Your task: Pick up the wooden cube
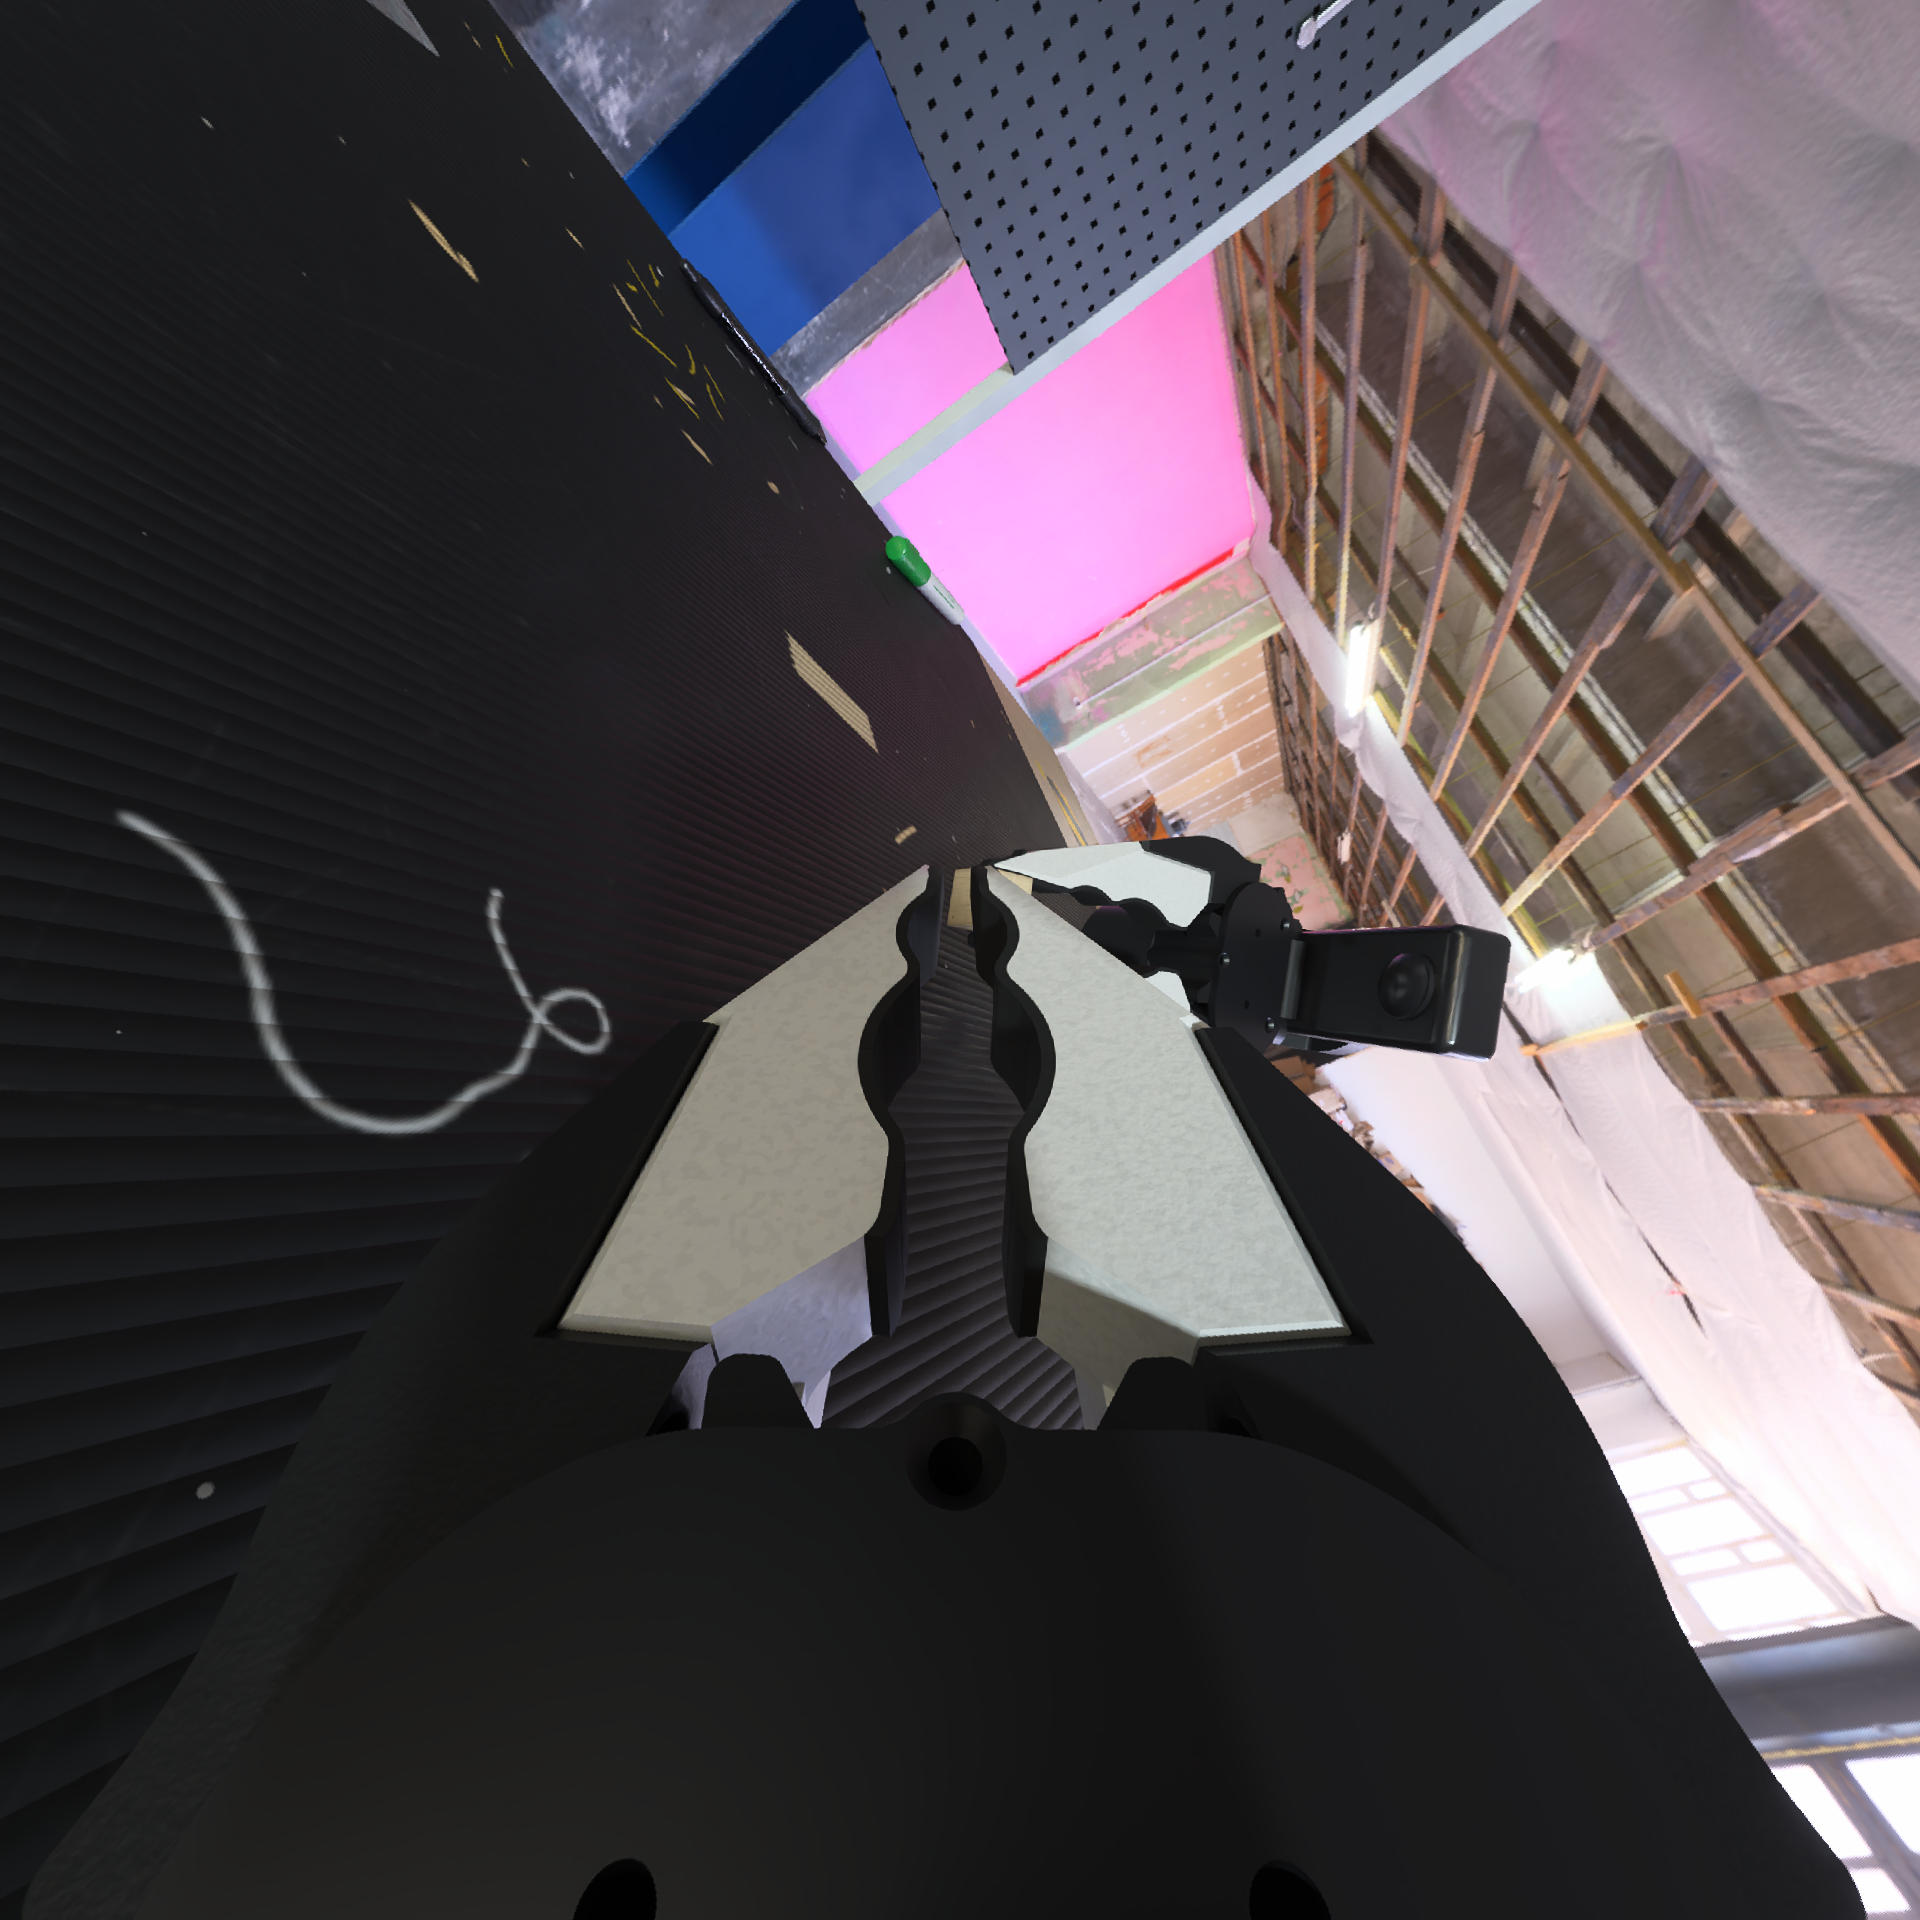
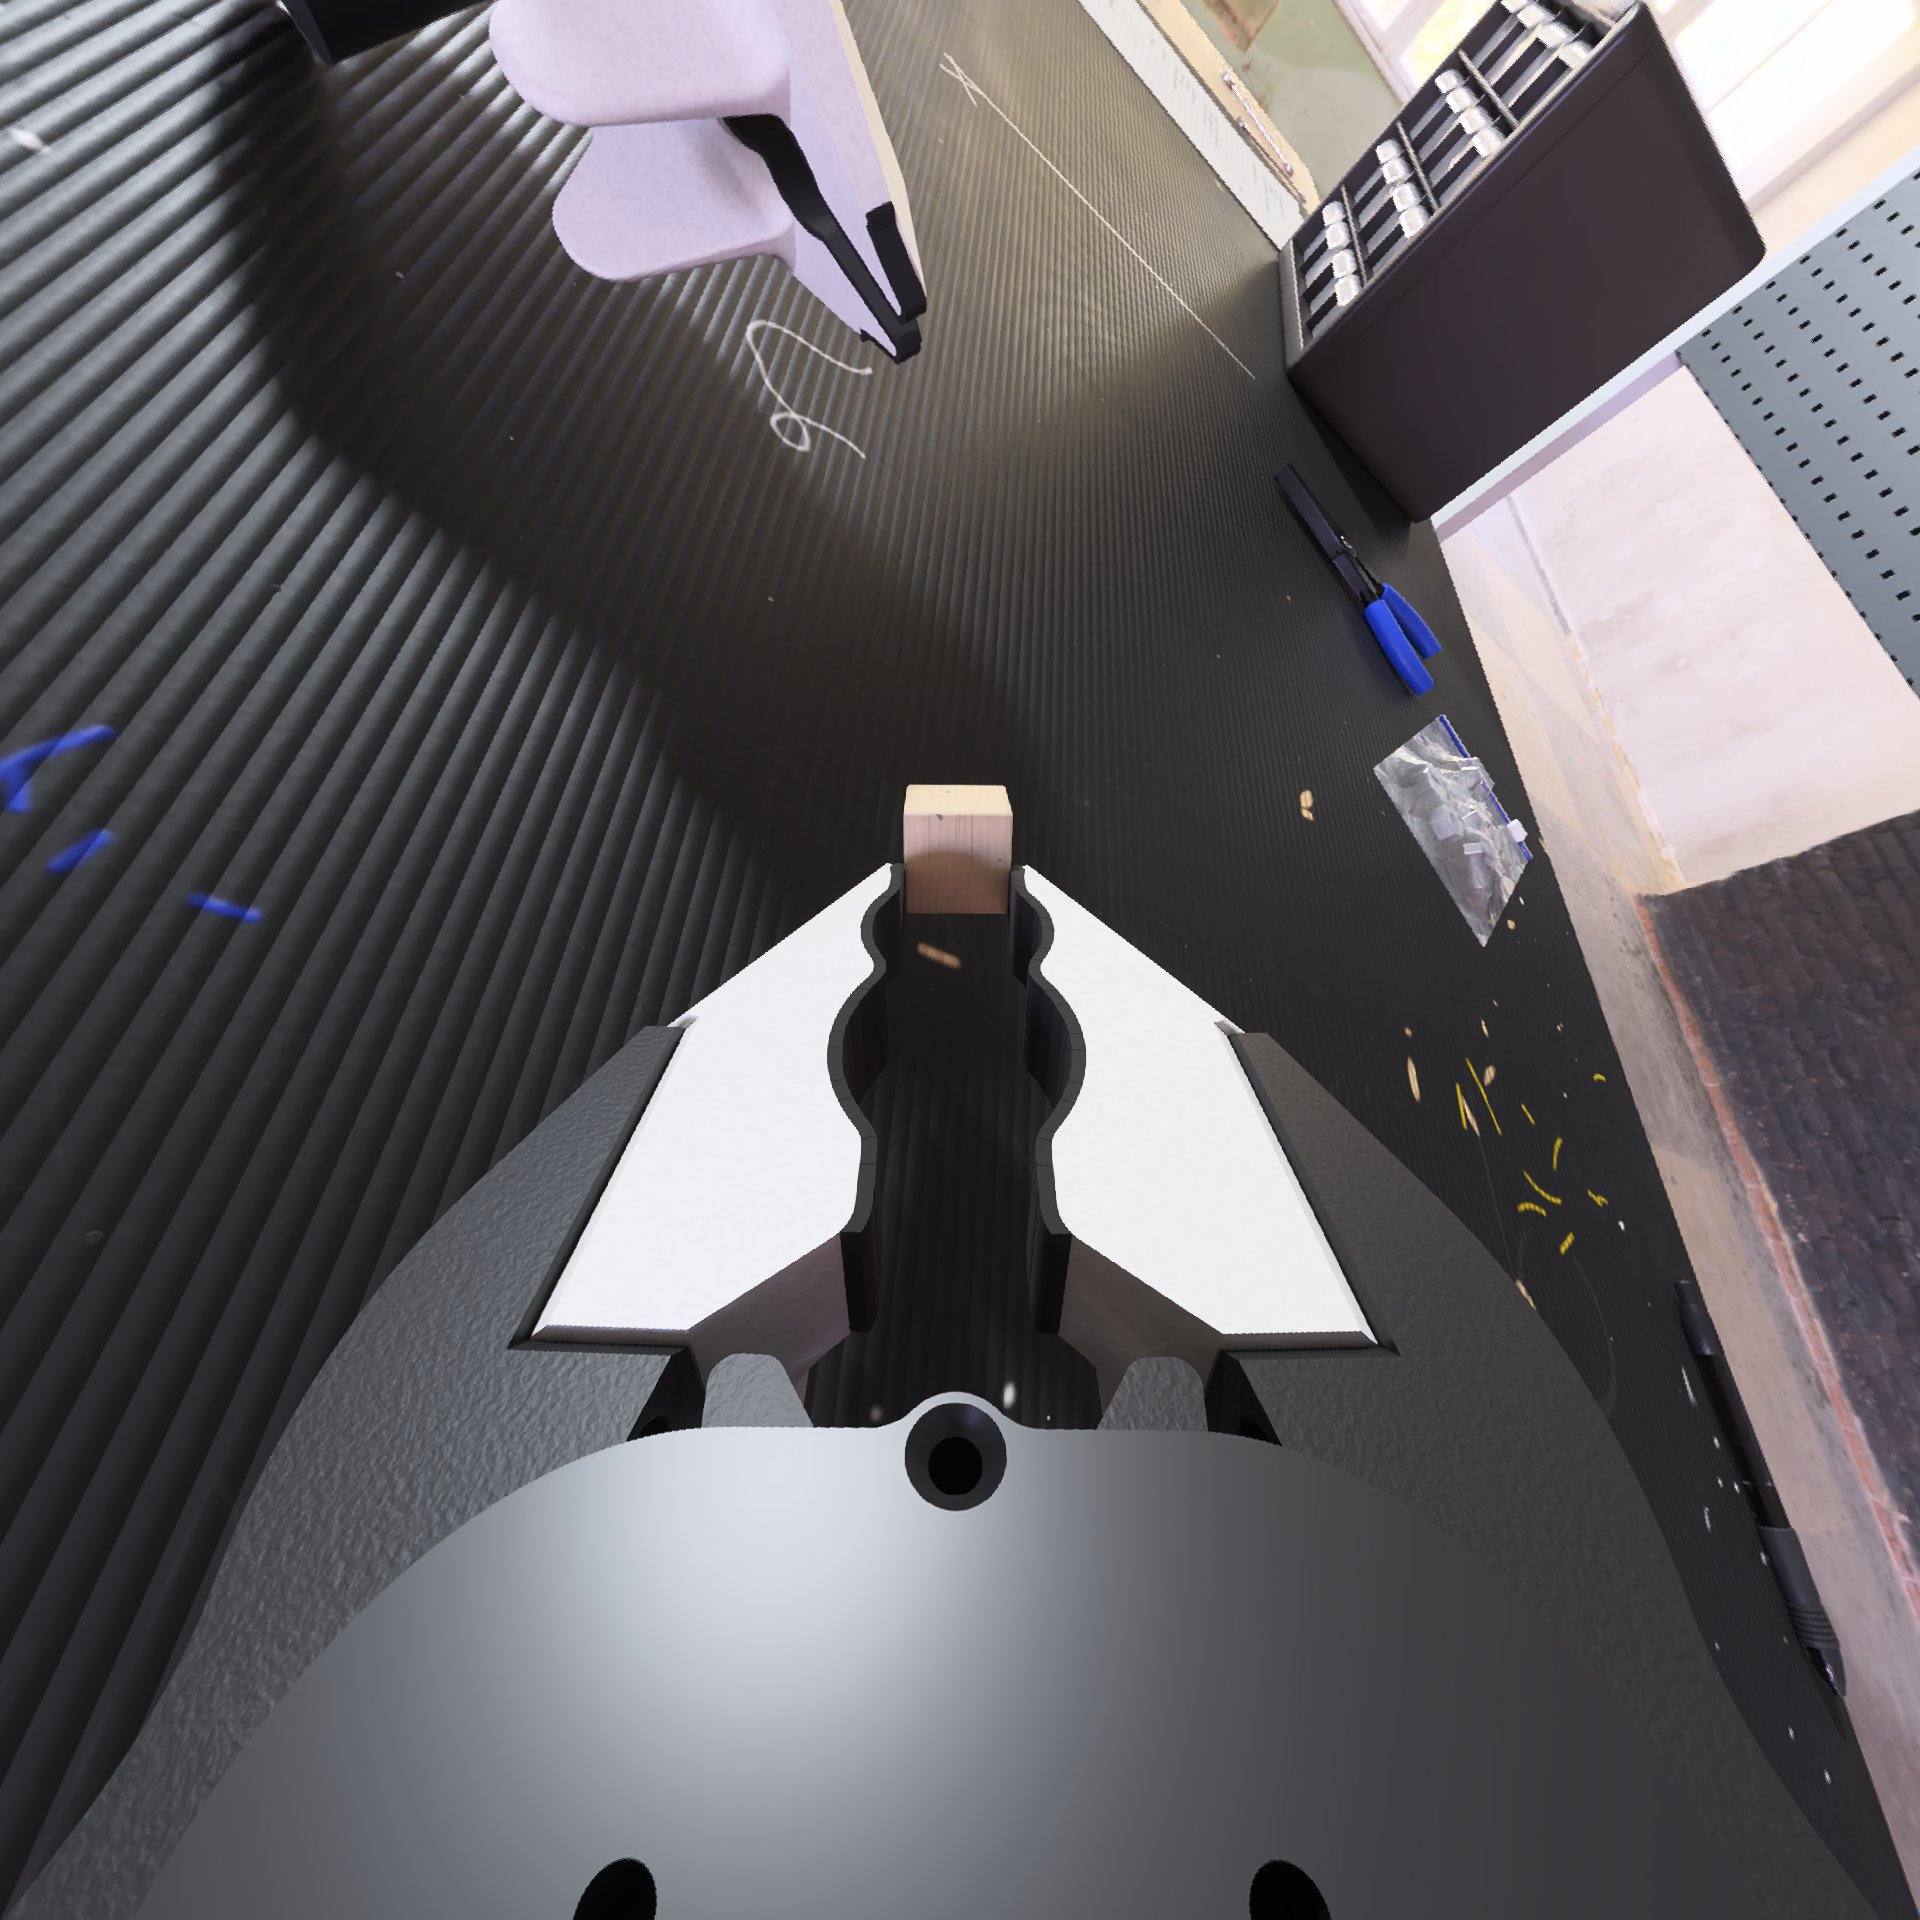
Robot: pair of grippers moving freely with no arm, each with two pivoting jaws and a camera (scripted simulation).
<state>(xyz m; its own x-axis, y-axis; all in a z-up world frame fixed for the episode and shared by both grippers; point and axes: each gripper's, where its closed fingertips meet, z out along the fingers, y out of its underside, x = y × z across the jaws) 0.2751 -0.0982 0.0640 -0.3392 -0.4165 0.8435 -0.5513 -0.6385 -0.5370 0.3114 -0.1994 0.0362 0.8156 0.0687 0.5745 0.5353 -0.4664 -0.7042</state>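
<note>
The wooden cube (image 2: 956, 847) is a small pale block pinched between the fingertips of my right gripper (image 2: 956, 883), over the ribbed black mat (image 2: 520, 727). I cannot tell whether it touches the mat. My left gripper (image 1: 961, 894) has its fingers drawn together with nothing between them. It shows in the right wrist view (image 2: 896, 330) above the mat, beyond the cube and to its left. In the left wrist view the right gripper (image 1: 1023, 871) lies just beyond my left fingertips, and a sliver of pale wood (image 1: 960, 900) shows through the gap.
A black organiser box (image 2: 1507, 260) with metal parts stands at the mat's far right edge, under a grey pegboard (image 2: 1849, 416). Blue-handled pliers (image 2: 1392, 623), a plastic bag (image 2: 1455, 821) and yellow shavings (image 2: 1507, 1143) lie along that edge. A green marker (image 1: 914, 566) lies farther off.
</note>
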